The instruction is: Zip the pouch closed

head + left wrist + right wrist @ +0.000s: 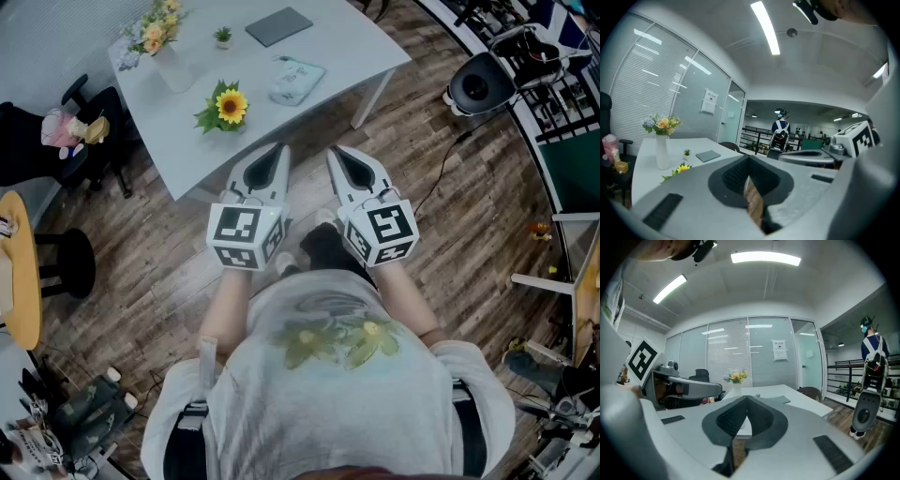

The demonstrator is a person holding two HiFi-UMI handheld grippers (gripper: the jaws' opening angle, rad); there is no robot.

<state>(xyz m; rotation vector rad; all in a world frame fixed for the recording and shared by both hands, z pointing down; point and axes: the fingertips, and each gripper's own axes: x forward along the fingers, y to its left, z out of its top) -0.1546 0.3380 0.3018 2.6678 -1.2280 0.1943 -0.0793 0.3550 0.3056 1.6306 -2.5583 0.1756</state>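
A smooth matt white table [347, 47] is standing on grainy wood-plank floor [141, 262]; the pale pouch [296, 80] is looking like soft cloth from here.

A pale, flower-printed T-shirt [328, 394] is worn; the grey left gripper [278, 152] and right gripper [336, 153] carry black-and-white marker cubes [246, 234].

A floor [450, 216] of dark wood planks runs under a white worktop [347, 47] that stands far ahead on slim white legs. At the far left a black office chair [98, 117] sits beside it. Nearer on the left are a round yellow table [19, 281] and a black stool [66, 262]. Beyond the worktop, glass walls [726, 352] hung with pale slatted blinds close off the room, with a paper notice [779, 351] fixed to one pane. Long strip lights [765, 258] glow on the white ceiling. To the right a black railing [841, 365] edges a wider hall.
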